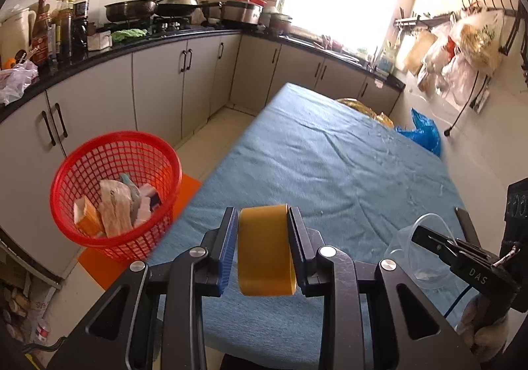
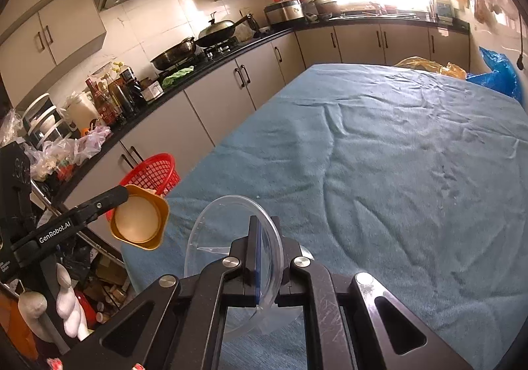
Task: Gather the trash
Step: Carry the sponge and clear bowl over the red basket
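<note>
Tape (image 1: 265, 251), a squashed amber roll, sits clamped between the pads of the left gripper (image 1: 263, 221), lifted off the blue cloth (image 1: 330, 155) near that cloth's left edge. Left of these jaws and lower, past the edge, stands the red basket (image 1: 115, 195) on an orange mat (image 1: 184, 191), already holding cartons and wrappers; open floor runs between cloth and cabinets (image 1: 158, 86). Right of the jaws, the right gripper (image 2: 260, 221) has its fingers pressed together on the rim of a clear cup (image 2: 231, 257), held above the cloth's near edge. Ahead of both, the cloth lies bare up to its far edge, where a yellow bag (image 1: 366, 107) and a blue bag (image 1: 424, 134) rest.
</note>
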The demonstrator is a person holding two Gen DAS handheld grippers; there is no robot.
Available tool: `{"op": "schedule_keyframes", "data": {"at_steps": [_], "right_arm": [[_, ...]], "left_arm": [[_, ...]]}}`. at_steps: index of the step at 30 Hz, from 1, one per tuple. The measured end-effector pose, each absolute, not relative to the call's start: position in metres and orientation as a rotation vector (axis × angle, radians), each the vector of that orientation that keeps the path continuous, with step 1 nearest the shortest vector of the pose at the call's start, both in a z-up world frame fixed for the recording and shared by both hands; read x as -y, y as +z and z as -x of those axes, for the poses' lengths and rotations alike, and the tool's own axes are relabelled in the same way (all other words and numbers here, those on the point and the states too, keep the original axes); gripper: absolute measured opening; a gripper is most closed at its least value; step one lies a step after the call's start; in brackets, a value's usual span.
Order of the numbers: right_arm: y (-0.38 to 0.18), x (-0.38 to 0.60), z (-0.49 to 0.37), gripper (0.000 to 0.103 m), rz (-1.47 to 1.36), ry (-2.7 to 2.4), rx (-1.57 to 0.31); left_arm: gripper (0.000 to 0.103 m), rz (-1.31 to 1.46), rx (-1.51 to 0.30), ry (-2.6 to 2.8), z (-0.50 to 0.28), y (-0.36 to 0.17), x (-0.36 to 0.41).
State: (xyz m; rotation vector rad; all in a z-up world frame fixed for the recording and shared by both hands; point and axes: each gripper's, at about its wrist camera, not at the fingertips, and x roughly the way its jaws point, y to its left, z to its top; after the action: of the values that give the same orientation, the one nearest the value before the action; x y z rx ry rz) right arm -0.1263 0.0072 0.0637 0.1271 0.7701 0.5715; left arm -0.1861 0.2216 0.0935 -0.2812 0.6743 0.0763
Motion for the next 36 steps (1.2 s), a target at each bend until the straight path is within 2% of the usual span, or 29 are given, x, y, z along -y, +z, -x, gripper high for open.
{"op": "schedule_keyframes", "data": {"at_steps": [15, 36], "right_arm": [[0.086, -0.053, 0.123, 0.006, -0.083, 0.652, -0.745], [0.099, -0.172, 0.110, 0.006, -0.007, 0.853, -0.760]], "left_arm": [[0.029, 0.275, -0.613, 0.150, 0.209, 0.122, -0.268], [0.029, 0.178, -0.578, 0.364, 0.208, 0.136, -0.343]]}}
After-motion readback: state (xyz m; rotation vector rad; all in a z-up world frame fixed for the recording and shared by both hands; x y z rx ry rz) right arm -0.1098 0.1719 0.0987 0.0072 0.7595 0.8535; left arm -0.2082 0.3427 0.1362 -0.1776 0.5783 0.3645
